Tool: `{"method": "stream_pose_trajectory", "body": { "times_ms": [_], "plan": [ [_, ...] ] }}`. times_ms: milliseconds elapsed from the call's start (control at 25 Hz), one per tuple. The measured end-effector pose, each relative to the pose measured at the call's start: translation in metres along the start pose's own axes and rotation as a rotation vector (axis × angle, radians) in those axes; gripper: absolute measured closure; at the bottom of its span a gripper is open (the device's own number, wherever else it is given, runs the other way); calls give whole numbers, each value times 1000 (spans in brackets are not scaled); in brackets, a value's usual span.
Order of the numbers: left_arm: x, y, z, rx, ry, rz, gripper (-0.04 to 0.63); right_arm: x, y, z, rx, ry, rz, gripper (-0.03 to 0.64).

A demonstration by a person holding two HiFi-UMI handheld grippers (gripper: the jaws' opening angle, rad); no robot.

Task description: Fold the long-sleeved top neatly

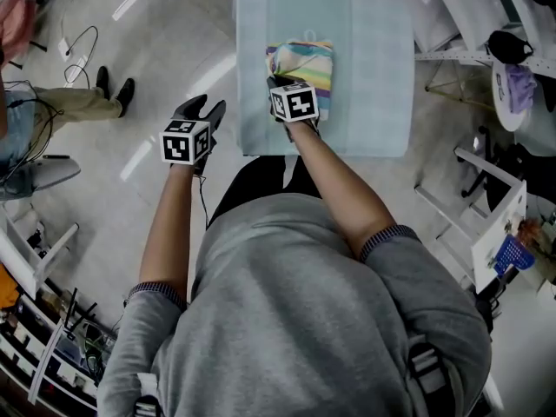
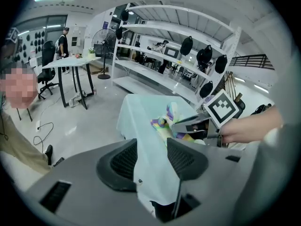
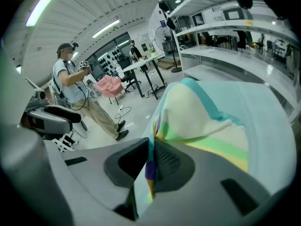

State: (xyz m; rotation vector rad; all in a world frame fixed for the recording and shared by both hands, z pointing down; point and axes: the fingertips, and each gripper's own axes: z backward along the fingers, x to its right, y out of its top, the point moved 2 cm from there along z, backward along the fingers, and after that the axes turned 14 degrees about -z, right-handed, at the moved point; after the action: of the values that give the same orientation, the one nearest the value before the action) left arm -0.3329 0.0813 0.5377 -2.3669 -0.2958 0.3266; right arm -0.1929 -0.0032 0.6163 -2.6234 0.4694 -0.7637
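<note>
The long-sleeved top (image 1: pixel 301 62), striped in yellow, green, blue and purple, lies folded in a small bundle on a table under a pale blue cloth (image 1: pixel 373 102). My right gripper (image 1: pixel 282 83) is at the bundle's near left corner, shut on the top's edge; in the right gripper view that edge (image 3: pixel 149 166) runs between the pads and the rest of the top (image 3: pixel 207 121) spreads ahead. My left gripper (image 1: pixel 205 107) hangs open and empty over the floor, left of the table. In the left gripper view its jaws (image 2: pixel 153 161) frame the cloth's corner (image 2: pixel 136 121), with the top (image 2: pixel 164 121) beyond.
A person in khaki trousers (image 1: pixel 78 102) stands at the far left among floor cables (image 1: pixel 78 46). White shelving (image 1: pixel 452 24) and frames (image 1: pixel 486 207) flank the table's right. A rack with gear (image 1: pixel 52 337) sits at the lower left. Long white shelves (image 2: pixel 160 74) run behind the table.
</note>
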Motion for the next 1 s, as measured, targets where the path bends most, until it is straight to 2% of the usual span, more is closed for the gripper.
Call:
{"method": "stream_pose_trajectory", "body": {
  "times_ms": [200,240,320,360,480,560,760,1000],
  "plan": [
    [-2,2,-6,-5,-9,-7,373,-10,-13,-21,-38,7,31,557],
    [-2,2,-8,-7,-12,-10,373,-13,-17,-25,-54,33,28,524],
    [0,3,-11,-11,-19,-19,373,-24,-28,-30,-104,108,33,400],
    [1,4,-12,-13,-22,-23,373,-30,-35,-30,-128,148,50,366],
    [4,2,-16,-18,-30,-28,374,-46,-67,-27,-186,256,122,337],
    [9,0,-18,-22,-38,-32,374,-47,-88,-18,-208,287,156,331],
    [19,3,-26,-27,-66,-51,374,-27,-110,10,-213,247,234,329],
    [37,7,-24,-4,-107,-83,373,-4,-107,48,-172,211,224,310]
  ]
}}
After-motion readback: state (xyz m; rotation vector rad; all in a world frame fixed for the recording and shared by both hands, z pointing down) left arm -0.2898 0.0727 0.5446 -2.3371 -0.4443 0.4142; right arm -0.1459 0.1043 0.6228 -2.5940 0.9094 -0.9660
